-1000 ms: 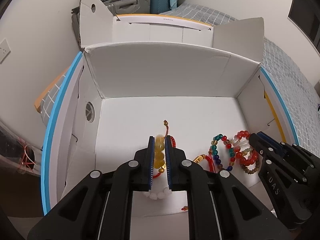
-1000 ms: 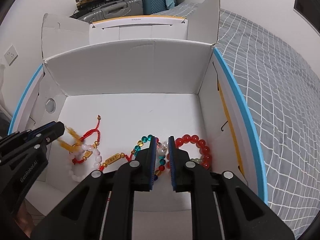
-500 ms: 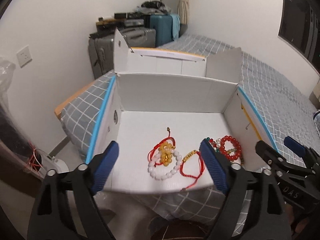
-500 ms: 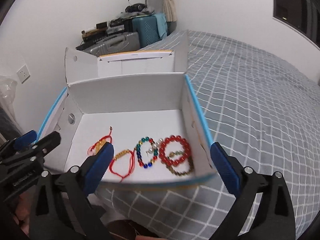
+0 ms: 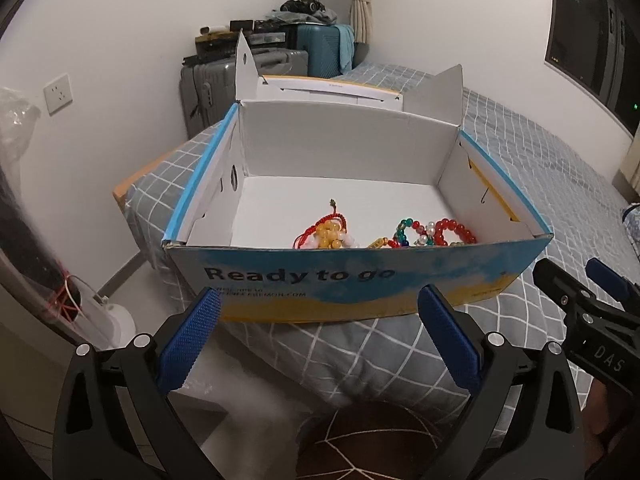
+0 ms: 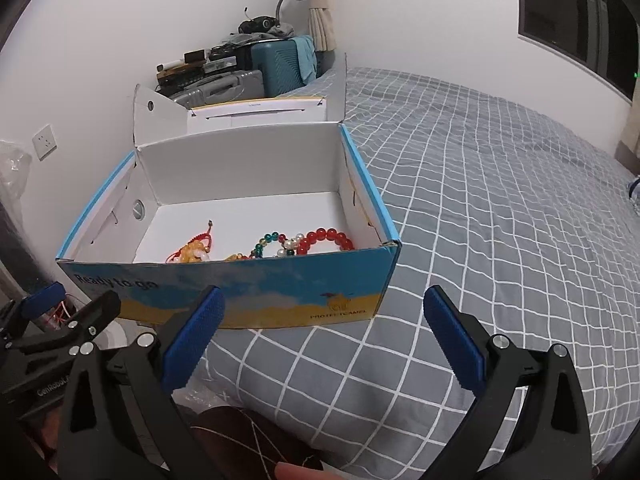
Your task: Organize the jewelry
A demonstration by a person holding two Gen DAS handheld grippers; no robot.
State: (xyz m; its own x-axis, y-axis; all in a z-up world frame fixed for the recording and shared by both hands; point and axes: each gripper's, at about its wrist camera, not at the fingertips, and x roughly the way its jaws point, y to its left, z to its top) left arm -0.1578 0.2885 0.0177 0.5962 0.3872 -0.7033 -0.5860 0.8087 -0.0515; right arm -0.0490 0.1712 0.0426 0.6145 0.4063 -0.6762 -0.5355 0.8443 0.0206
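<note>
An open blue and white cardboard box [image 5: 360, 276] [image 6: 256, 288] sits on the bed. Inside lie a yellow bead bracelet with red cord [image 5: 328, 234] [image 6: 192, 252], a multicolour bead bracelet [image 5: 408, 230] [image 6: 268, 242] and a red bead bracelet [image 5: 456, 230] [image 6: 328, 238]. My left gripper [image 5: 320, 336] is open and empty, in front of the box's near wall. My right gripper [image 6: 324, 336] is open and empty, also in front of the box; it shows at the right of the left wrist view [image 5: 588, 312].
The bed has a grey checked cover [image 6: 500, 200]. Suitcases [image 5: 248, 68] and clutter stand against the far wall. The box lid [image 5: 332, 88] stands open behind the box. The bed edge drops to the floor at left [image 5: 132, 240].
Both grippers let go of the bracelets, opened wide and pulled back out of the box to in front of its near wall. The bracelets stay in the box.
</note>
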